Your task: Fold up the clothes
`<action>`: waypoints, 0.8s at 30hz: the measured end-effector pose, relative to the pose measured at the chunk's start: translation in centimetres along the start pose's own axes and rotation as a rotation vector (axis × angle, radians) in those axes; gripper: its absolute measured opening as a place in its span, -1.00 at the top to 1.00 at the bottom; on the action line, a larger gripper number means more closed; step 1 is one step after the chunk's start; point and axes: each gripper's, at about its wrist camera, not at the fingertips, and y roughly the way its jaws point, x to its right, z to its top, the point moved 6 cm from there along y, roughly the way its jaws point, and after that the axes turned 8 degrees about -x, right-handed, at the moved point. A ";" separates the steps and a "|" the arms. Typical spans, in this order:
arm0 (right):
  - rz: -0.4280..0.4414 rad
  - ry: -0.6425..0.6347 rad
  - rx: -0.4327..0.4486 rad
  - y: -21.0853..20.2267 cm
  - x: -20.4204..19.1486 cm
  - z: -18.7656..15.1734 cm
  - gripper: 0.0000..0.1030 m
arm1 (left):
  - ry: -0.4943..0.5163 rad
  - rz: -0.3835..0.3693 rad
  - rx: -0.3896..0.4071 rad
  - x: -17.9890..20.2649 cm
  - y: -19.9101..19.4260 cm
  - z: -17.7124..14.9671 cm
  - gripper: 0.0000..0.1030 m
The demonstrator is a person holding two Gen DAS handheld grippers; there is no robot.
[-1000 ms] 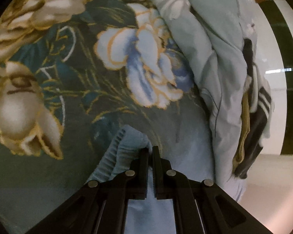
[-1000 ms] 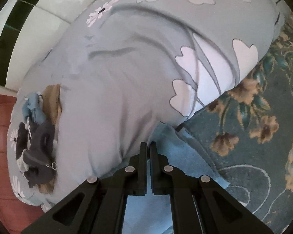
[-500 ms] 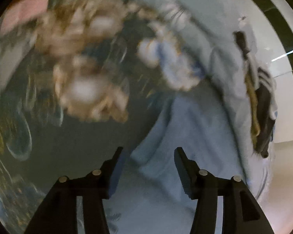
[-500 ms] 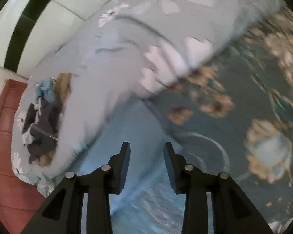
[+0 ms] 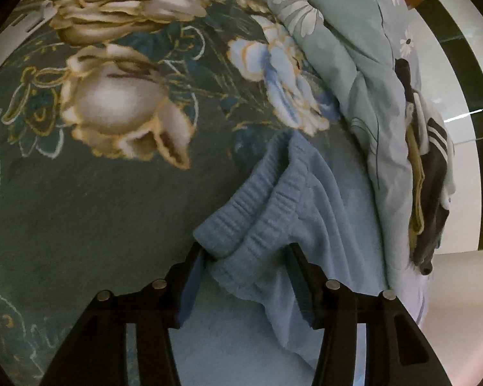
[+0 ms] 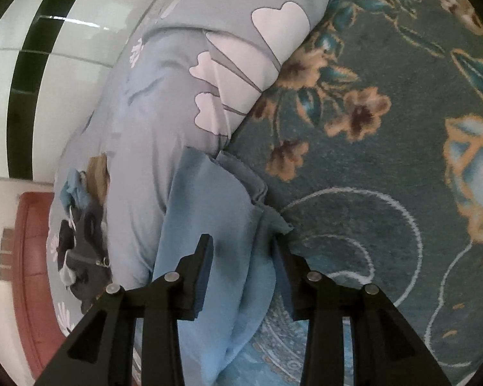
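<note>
Blue garment [image 5: 309, 199]: soft light-blue knit, lying on the dark floral bedspread [image 5: 90, 212], its far-right side tucked against the pale flowered quilt [image 5: 347, 64]
Ribbed waistband [image 5: 257, 222]: bunched and doubled over at the near end, sitting right between the left jaws in the left wrist view
Other end [image 6: 215, 199]: thin layered edges fanned out beside the quilt in the right wrist view, one corner poking toward the bedspread
Left gripper [image 5: 246, 252]: jaws parted and closing at this moment, waistband roll between them, pads not yet pressing that can be seen
Right gripper [image 6: 243, 241]: jaws parted, blue cloth lying under and between them, no pinch visible
Step in hand (judged): re-taking both ends for the next fold
Grip advice, left: bite the whole ribbed band, both layers, not just the top lip, or the lower layer will likely sag out
Grip advice, right: gather all fanned edges before closing; a stray layer would probably skew the fold
Motion advice: lift both ends together, keep the cloth taut and level, lay it away from the quilt
Risk: quilt fabric close at the far side of both grippers, easy to snag along with the garment
Clothes pile [image 5: 431, 186]: dark and tan items on the quilt's far right, well apart, best left alone
</note>
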 end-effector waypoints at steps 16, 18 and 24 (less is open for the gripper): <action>0.082 -0.229 0.051 -8.6 -7.0 -3.7 0.87 | 0.125 -0.133 0.086 3.1 -9.8 -0.6 0.57; 0.106 -0.250 0.050 -10.6 -6.7 -5.0 0.87 | 0.161 -0.135 0.100 2.8 -11.1 -0.8 0.57; 0.053 -0.262 -0.011 -12.3 0.5 -10.2 0.87 | 0.209 0.026 0.053 -5.1 -10.8 -3.7 0.57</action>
